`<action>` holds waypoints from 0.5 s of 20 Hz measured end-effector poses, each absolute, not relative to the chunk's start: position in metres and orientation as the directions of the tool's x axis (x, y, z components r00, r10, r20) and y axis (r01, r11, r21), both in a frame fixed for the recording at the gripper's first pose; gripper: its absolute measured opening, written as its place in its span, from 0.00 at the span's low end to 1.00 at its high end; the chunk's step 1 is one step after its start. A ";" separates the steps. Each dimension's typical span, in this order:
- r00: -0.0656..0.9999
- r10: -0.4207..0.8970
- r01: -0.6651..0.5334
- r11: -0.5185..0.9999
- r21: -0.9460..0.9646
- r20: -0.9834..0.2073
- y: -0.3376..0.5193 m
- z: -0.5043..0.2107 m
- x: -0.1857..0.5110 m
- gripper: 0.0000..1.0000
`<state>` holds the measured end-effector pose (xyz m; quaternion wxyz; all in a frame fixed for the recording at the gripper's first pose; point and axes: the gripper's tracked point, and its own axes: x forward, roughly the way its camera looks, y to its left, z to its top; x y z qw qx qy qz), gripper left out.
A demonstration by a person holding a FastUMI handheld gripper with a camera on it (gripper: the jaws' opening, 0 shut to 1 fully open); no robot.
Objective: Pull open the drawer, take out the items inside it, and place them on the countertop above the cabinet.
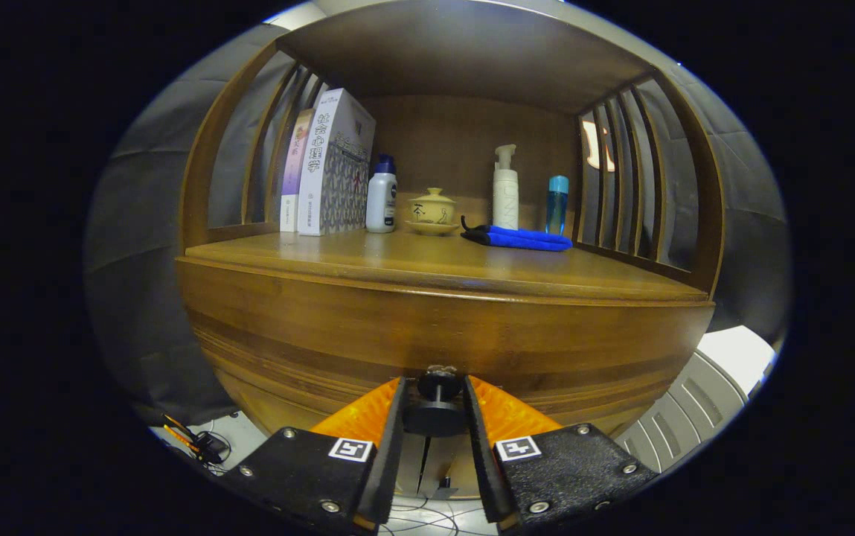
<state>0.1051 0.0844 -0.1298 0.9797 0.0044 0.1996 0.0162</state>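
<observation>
Gripping the dark knob (pixel 436 406) of the closed drawer (pixel 442 335), the gripper (pixel 436 417) had both fingers pressed on it (just below the countertop (pixel 367 257) holding a blue cloth (pixel 520 238)).

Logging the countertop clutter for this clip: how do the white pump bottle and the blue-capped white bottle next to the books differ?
The pump bottle is taller and slimmer; the blue-capped bottle is shorter and wider. The pump bottle ends in a white pump head, the other in a dark blue cap. The pump bottle stands behind the blue cloth, the blue-capped bottle beside the books. Both are white and upright. The tongs flank the drawer knob.
</observation>
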 end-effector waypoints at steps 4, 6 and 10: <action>0.910 0.029 -0.011 0.999 0.046 -0.415 0.085 -0.129 0.100 0.37; 0.911 0.019 -0.007 1.000 0.030 -0.412 0.084 -0.128 0.091 0.36; 0.916 0.003 -0.002 1.000 0.004 -0.401 0.085 -0.124 0.062 0.36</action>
